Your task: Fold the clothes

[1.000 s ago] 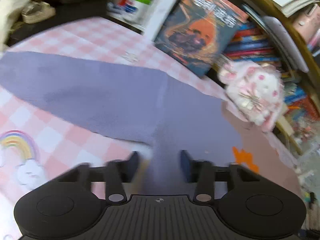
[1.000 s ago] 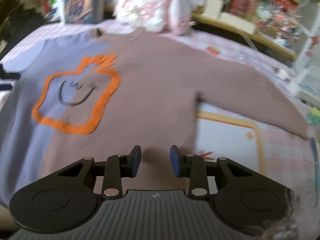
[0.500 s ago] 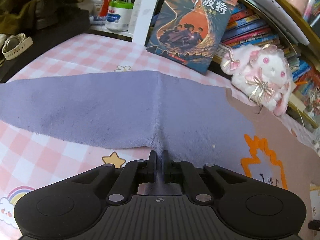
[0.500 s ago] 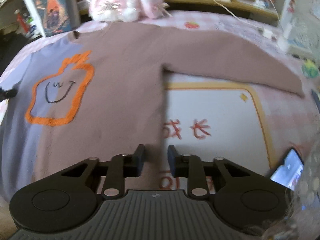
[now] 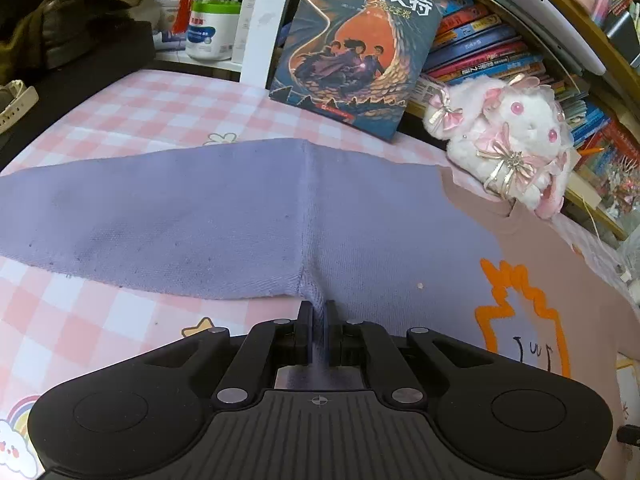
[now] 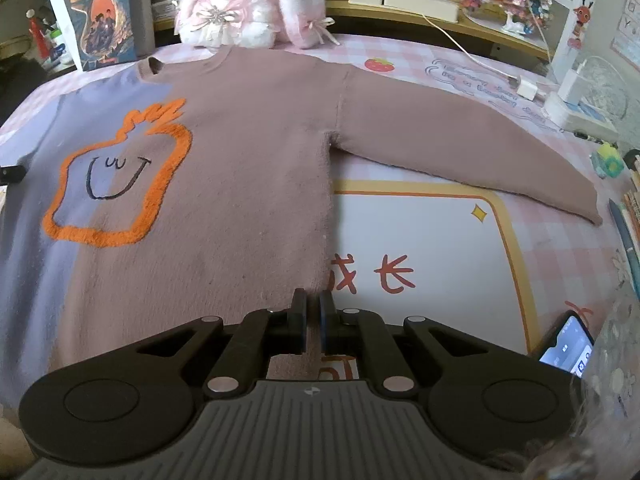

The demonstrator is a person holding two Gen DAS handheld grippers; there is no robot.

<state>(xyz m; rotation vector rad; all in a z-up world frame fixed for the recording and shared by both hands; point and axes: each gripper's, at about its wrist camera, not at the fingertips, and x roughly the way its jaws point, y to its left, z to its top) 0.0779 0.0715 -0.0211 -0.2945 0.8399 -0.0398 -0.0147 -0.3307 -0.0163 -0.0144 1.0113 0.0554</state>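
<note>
Across the pink checked cover (image 5: 132,120) of the table lies a two-tone sweater (image 6: 240,168), spread flat with its front up, its neck toward the far edge and its hem toward the near edge. One half of it is lilac and the other dusty pink, and an orange outline with a smiling face (image 6: 116,180) sits on the chest where the two colours meet. The lilac sleeve (image 5: 152,216) reaches out toward the left edge, the pink sleeve (image 6: 460,140) toward the right edge, over a white panel with a yellow border (image 6: 432,248). A book with a painted cover (image 5: 356,40) leans upright at the far edge (stacked books stand behind it), and a white plush rabbit with pink bows (image 6: 244,4) sits just beside the sweater's collar. A phone (image 6: 566,344) lies near the right corner at the near edge. The left gripper (image 5: 319,320) is pressed together on a pinch of lilac fabric just below the armpit seam. The right gripper (image 6: 313,312) has its jaws closing at the pink side seam near the hem; I cannot tell whether fabric lies between them.
</note>
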